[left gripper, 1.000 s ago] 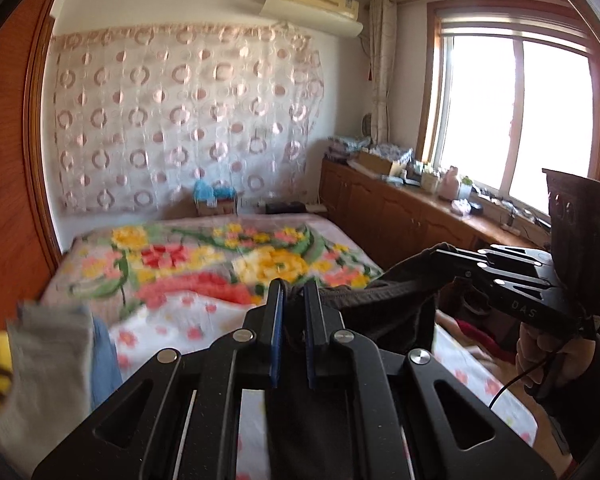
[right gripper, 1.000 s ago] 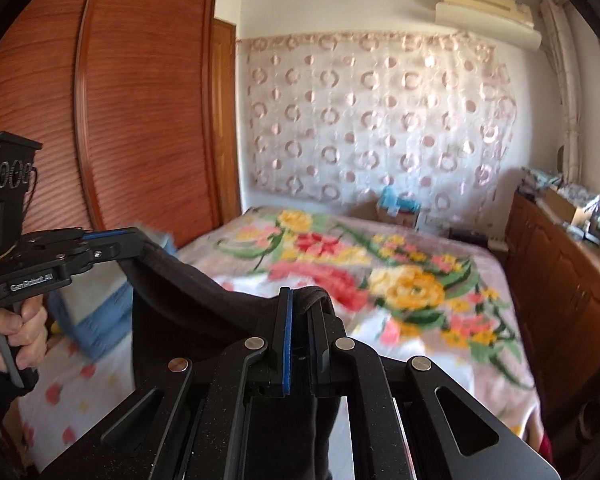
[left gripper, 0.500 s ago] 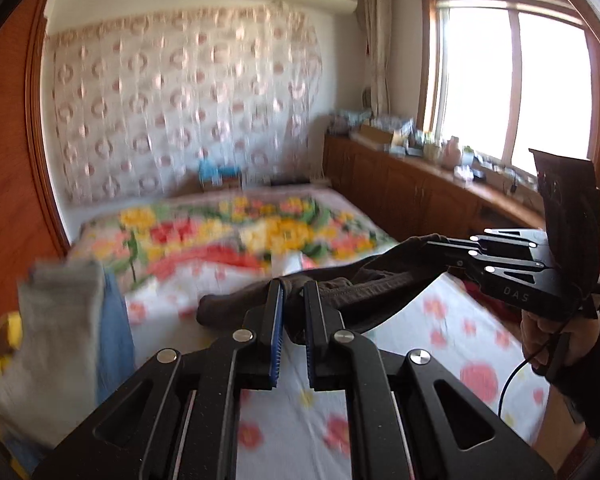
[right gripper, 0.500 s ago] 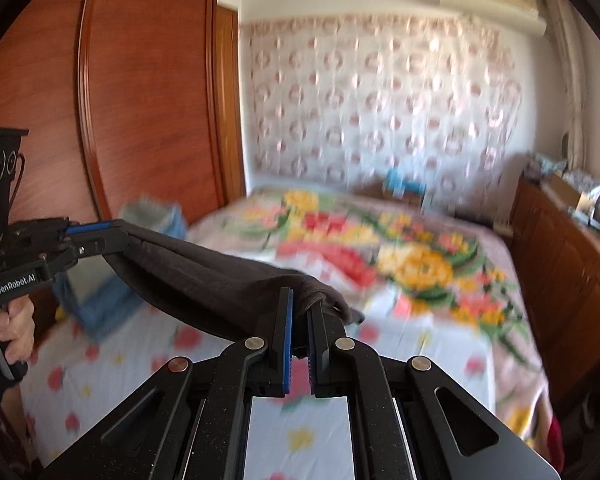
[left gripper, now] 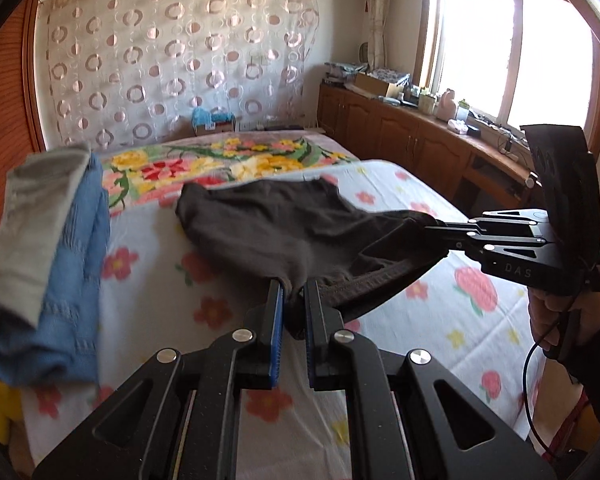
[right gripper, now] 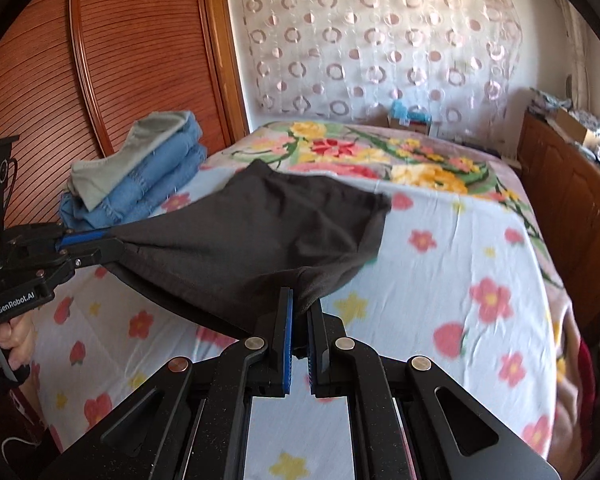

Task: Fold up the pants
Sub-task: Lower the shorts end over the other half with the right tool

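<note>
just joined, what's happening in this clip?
A person holds a gripper in each hand, folding pants on a bed. The left gripper and right gripper are each shut on an edge of the dark pants, stretched between them over the flowered bed sheet. The far end of the pants drapes toward the sheet. A stack of folded clothes sits at the bed's left edge by the wooden wardrobe.

Home bedroom; bed [right gripper: 440, 280] under floral sheet; wooden wardrobe [right gripper: 120, 60]; curtained wall [left gripper: 180, 60]; window [left gripper: 512, 40].
</note>
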Motion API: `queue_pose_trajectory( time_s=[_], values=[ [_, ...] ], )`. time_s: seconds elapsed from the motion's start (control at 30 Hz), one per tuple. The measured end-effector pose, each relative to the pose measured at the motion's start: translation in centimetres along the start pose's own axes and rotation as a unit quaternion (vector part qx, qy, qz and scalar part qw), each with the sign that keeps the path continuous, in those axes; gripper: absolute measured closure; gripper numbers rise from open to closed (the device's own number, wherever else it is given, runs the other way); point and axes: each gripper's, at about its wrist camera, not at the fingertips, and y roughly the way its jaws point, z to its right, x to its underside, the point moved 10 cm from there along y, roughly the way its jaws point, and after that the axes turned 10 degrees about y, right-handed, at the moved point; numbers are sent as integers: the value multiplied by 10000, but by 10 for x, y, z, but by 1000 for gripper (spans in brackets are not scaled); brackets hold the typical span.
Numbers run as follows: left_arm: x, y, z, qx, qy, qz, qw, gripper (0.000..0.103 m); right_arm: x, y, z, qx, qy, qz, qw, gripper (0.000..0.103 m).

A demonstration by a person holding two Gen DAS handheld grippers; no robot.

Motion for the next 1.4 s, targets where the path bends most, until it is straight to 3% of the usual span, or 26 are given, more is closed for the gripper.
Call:
queue_pose_trajectory(
  time_s=[0.23, 0.73, 1.0, 1.4],
  values=[
    [33, -6, 10, 25, -157, -149, 9998, 93, 19, 23, 8, -92, 178, -201, 9996, 98],
    [76, -29, 26, 77, -285, -228, 9993, 93, 44, 14, 4, -162, 97, -110, 9998, 98],
    [78, -35, 29, 139, -282, -203, 9993, 93, 52, 10, 10, -272, 169, -69, 9995, 98],
    [56, -58, 34, 245, -141, 147, 9995, 93, 52, -8, 12, -356, 181, 166, 9991, 97]
  ],
)
